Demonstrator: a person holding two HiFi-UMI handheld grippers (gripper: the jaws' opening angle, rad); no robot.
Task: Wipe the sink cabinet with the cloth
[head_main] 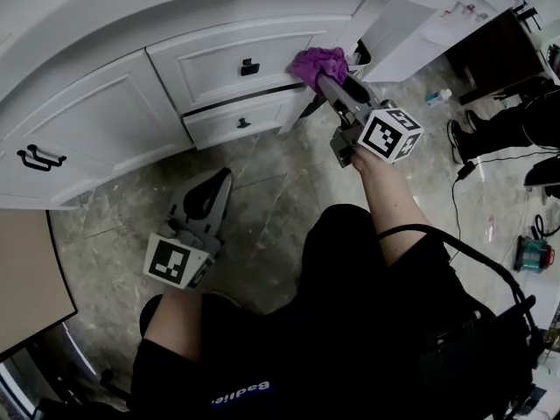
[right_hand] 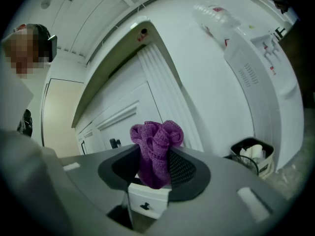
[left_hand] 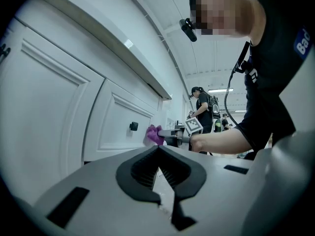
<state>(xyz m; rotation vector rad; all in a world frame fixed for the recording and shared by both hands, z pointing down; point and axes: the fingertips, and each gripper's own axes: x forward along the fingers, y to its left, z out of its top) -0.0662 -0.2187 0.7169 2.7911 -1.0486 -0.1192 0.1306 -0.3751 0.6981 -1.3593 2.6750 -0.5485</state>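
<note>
L tool (head_main: 219, 180) nearest, hanging low over floor (head_main: 280, 191). Tips are pressed together w/ nothing between (clear in left gripper view). Idle; prob. parked down there to stay out of the wiping path. R tool (head_main: 327, 80) is clenched on purple cloth (head_main: 317, 61), forearm (head_main: 385, 199) stretched fwd. Cloth bunches out ahead of tips, so fabric rather than tool meets the paint. Cloth is at R end of upper drawer front (head_main: 219, 58) of sink cabinet (head_main: 96, 112), R of knob (head_main: 249, 66), and appears to touch. Judged: wipe under way on drawer fronts.
</note>
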